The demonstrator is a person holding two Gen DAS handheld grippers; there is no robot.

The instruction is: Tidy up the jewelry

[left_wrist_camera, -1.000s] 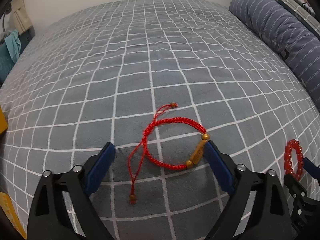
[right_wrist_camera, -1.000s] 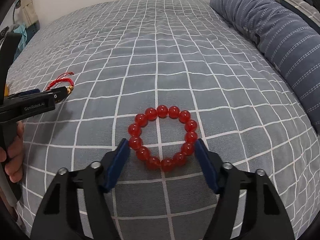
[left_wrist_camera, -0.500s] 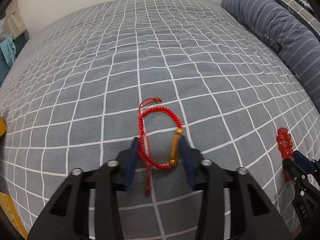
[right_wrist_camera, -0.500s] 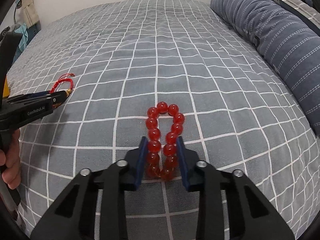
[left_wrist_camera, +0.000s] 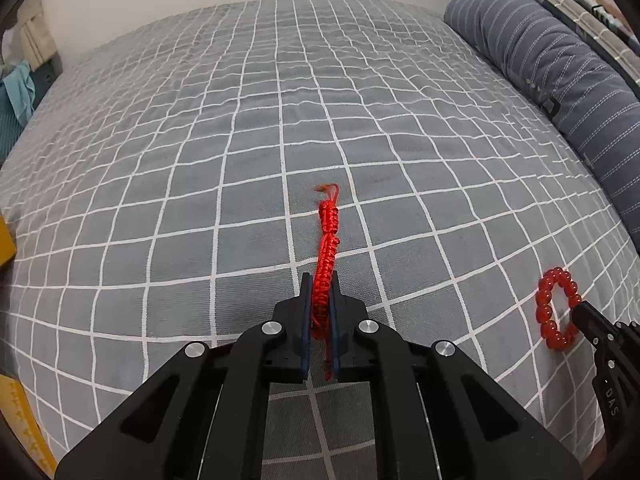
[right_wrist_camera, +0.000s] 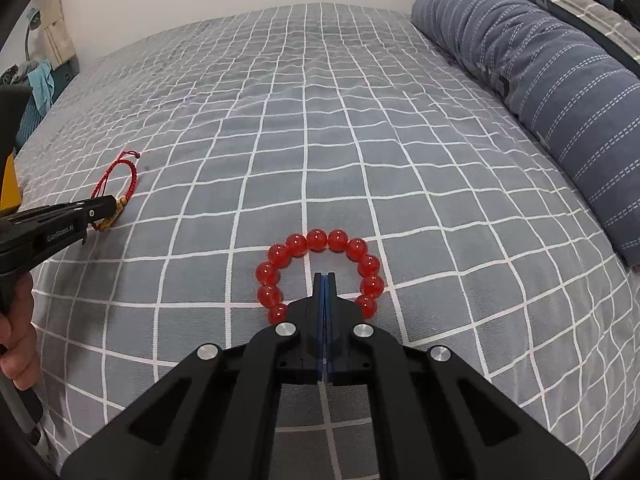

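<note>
A red braided cord bracelet (left_wrist_camera: 328,240) with wooden beads is pinched flat between the jaws of my left gripper (left_wrist_camera: 321,280), its free end stretching away over the bed. It also shows in the right wrist view (right_wrist_camera: 116,184), held by the left gripper (right_wrist_camera: 108,202). A red bead bracelet (right_wrist_camera: 320,264) lies round on the bed, and my right gripper (right_wrist_camera: 325,278) is shut, its tips inside the ring above the near beads. Whether it grips the beads' near side is hidden. The bead bracelet also shows in the left wrist view (left_wrist_camera: 554,308).
The bed (left_wrist_camera: 280,100) has a grey checked cover. A striped blue bolster (right_wrist_camera: 560,80) lies along the right side. A yellow box edge (left_wrist_camera: 6,240) sits at the left. A teal cloth (left_wrist_camera: 20,92) lies at the far left.
Both grippers closed fully. The cord bracelet was squeezed flat in the left jaws. The bead bracelet, squeezed narrow half a second ago, now lies round again with the right jaws shut.
</note>
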